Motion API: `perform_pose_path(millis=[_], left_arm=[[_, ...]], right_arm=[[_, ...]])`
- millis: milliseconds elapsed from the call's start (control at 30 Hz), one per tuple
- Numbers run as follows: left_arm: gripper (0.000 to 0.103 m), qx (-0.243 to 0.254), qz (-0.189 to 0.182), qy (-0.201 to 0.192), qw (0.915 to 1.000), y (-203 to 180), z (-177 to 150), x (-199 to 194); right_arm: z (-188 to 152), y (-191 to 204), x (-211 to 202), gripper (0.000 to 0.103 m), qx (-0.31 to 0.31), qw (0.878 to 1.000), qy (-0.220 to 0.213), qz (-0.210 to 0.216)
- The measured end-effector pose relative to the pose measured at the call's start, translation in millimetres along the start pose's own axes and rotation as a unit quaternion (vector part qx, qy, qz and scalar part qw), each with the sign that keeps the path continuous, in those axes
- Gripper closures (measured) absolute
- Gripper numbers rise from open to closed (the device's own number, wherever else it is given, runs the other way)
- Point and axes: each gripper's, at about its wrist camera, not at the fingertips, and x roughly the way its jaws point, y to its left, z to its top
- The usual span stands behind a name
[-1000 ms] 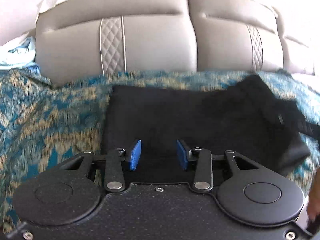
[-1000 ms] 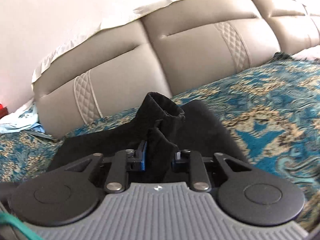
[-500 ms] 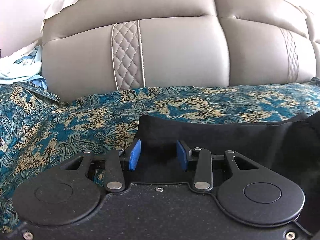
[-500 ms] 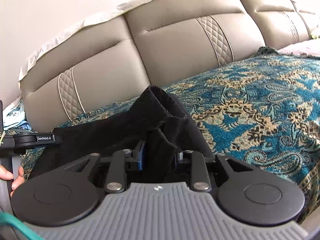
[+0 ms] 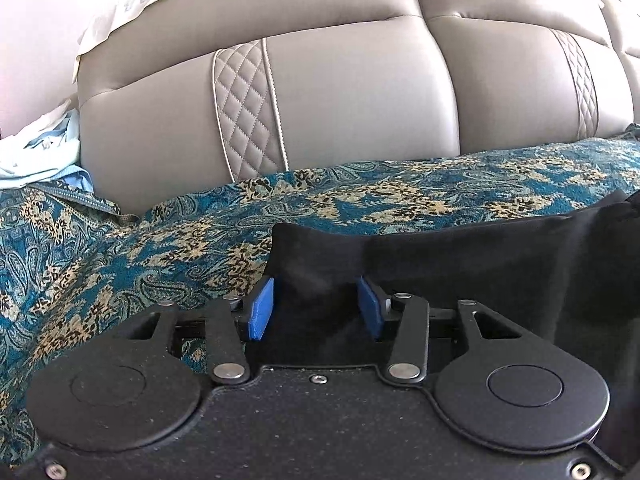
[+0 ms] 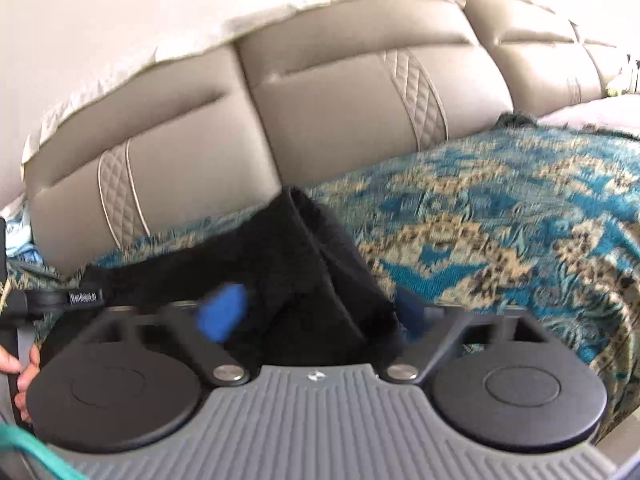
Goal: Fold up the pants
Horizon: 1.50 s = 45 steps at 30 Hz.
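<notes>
Black pants (image 5: 460, 264) lie partly folded on a blue and gold patterned bedspread (image 5: 120, 264). My left gripper (image 5: 316, 306) is open, its blue pads on either side of the pants' left corner, which rises between them. My right gripper (image 6: 316, 312) is open wide, its blue pads (image 6: 222, 312) blurred. A bunched ridge of the pants (image 6: 308, 256) lies between its fingers. The left gripper's handle (image 6: 60, 300) and the hand on it show at the left edge of the right wrist view.
A grey padded headboard (image 5: 340, 92) runs along the back of the bed, close behind the pants. Light blue and white cloth (image 5: 36, 152) is piled at the far left. A pale pillow (image 6: 592, 112) sits at the far right.
My right gripper has opened and let go of the bunched pants. My left gripper has moved closer in on the pants' left corner and stays open.
</notes>
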Motion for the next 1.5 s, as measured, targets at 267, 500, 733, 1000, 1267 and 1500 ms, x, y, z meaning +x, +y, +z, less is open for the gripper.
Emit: perform_pose_path(millis=[267, 500, 733, 1000, 1267, 1500], left_arm=[[0.058, 0.002, 0.002, -0.003, 1.0, -1.9, -0.4, -0.5], [0.057, -0.001, 0.002, -0.003, 1.0, -0.9, -0.6, -0.6], [0.056, -0.002, 0.001, -0.003, 1.0, -0.5, -0.4, -1.2], [0.053, -0.014, -0.002, -0.001, 0.9999, 3.3, 0.8, -0.2], [0.043, -0.097, -0.085, 0.007, 0.9917, 50.4, 8.4, -20.2], [0.04, -0.102, -0.13, 0.039, 0.9855, 84.7, 14.6, 0.9]], right_arm=[[8.7, 31.3, -5.2, 0.0, -0.119, 0.991, -0.066, -0.009], [28.4, 62.9, 35.7, 0.0, -0.23, 0.973, -0.026, 0.027], [30.2, 54.1, 82.9, 0.0, -0.174, 0.983, 0.057, 0.011], [19.3, 47.1, 92.2, 0.0, -0.17, 0.982, 0.076, 0.021], [45.3, 38.9, 96.7, 0.0, -0.183, 0.978, 0.092, 0.039], [62.6, 7.6, 126.1, 0.0, -0.129, 0.976, 0.133, 0.111]])
